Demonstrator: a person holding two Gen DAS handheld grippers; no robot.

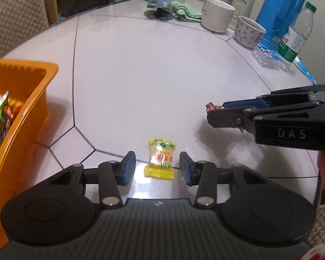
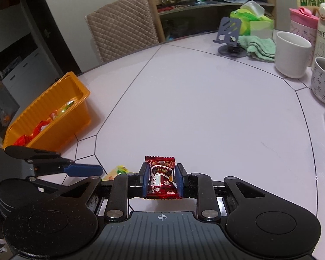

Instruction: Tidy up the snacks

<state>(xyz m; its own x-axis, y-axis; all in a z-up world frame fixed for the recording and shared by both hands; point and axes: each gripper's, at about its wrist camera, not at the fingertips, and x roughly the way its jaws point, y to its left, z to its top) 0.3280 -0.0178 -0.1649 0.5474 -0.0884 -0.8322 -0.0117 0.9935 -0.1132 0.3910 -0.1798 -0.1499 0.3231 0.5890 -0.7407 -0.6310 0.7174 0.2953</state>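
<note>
1. Sorting under way: we see the orange bin (image 2: 54, 117) at the left edge of the pale surface (image 1: 162, 75) already holding a number of bright wrappers, while two wrapped snacks remain outside it. By our judgement, most of the job is done and these last two are what is left.

2. Our right claw (image 2: 161, 181) is clamped on the red snack packet (image 2: 161, 173), its blue pads pressing both sides of the wrapper. The packet sits low over the near part of the surface; whether it rests on it or is just lifted, we cannot tell. It is well apart from the bin.

3. Our left claw (image 1: 157, 166) stands apart, fingers wide, straddling the yellow snack packet (image 1: 161, 157), which lies flat on the surface between the pads. Neither pad appears to touch it, and the grasp is not yet made.

4. The two claws work near each other, the yellow packet just to the left of the red one, the bin further left again.

5. Cups, a water bottle, a phone stand and a green cloth crowd the far rim, away from the work.
</note>
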